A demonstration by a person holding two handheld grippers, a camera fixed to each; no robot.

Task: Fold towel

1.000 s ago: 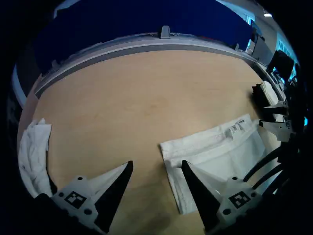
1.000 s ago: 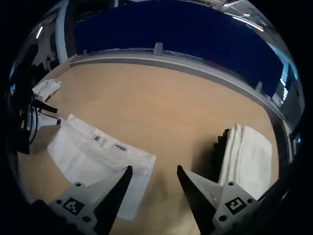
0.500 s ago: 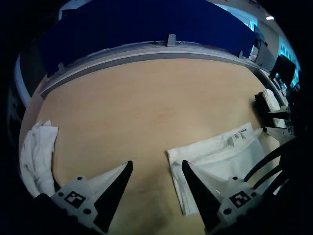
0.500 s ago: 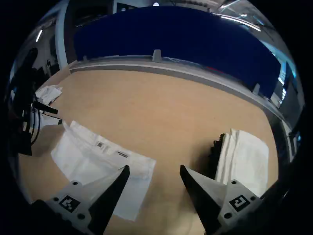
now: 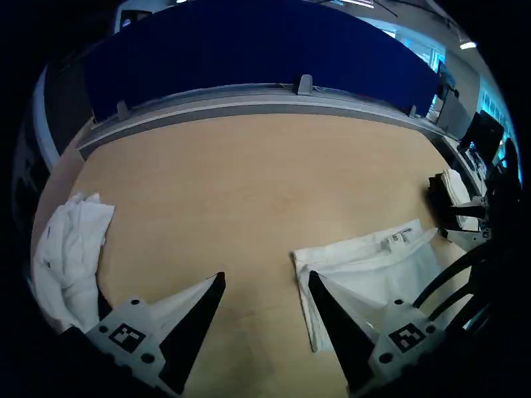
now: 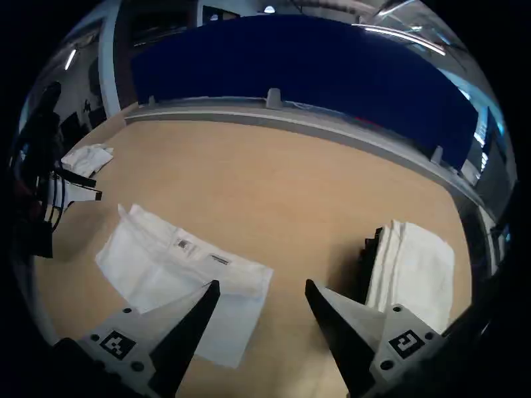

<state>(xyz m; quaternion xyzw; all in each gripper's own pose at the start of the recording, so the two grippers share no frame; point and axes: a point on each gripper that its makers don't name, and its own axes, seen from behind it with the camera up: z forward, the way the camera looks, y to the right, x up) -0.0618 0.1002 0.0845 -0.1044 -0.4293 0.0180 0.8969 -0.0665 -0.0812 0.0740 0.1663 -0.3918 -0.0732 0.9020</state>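
I find the towel (image 6: 169, 265) lying flat on the wooden tabletop (image 6: 265, 179), apparently doubled over, white woven cloth with its labelled hem up. I judge it soft, light and limp; the near corners are where I would pinch. Left gripper (image 5: 265, 274) and right gripper (image 6: 261, 284): jaws spread, holding nothing.

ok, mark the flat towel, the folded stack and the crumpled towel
flat towel (image 6: 156, 265): right gripper view, centre of cloth
folded stack (image 6: 418, 272): right gripper view, top face
crumpled towel (image 5: 70, 252): left gripper view, middle of heap
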